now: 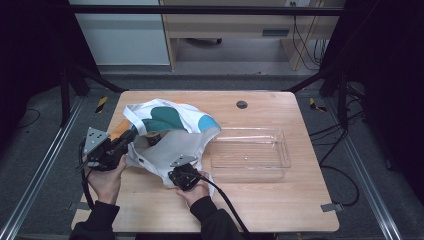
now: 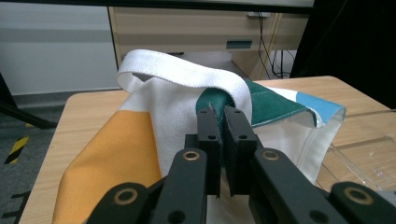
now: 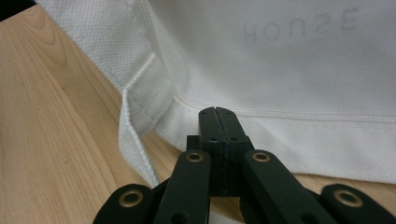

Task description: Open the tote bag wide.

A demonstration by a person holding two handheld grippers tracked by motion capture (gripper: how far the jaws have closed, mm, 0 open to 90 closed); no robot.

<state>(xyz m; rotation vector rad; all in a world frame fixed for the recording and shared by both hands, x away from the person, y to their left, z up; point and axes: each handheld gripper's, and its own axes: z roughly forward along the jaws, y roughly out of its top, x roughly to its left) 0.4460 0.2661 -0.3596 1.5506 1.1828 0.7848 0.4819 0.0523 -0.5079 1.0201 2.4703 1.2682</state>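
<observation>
A white tote bag [image 1: 170,145] with teal, orange and blue patches lies on the wooden table [image 1: 260,200], its mouth lifted open toward the left. My left gripper [image 1: 131,136] is shut on the bag's rim; in the left gripper view its jaws pinch the fabric [image 2: 222,112] just under the white strap [image 2: 182,72]. A small dark object [image 1: 155,136] shows inside the mouth. My right gripper [image 1: 186,176] sits at the bag's near edge. In the right gripper view its jaws are shut, tips [image 3: 218,112] against the white hem [image 3: 303,130], with nothing visible between them.
A clear plastic tray [image 1: 250,149] stands empty just right of the bag. A round cable hole [image 1: 242,104] lies near the table's far edge. A loose strap [image 3: 135,140] lies on the wood left of my right gripper. Black frame posts flank the table.
</observation>
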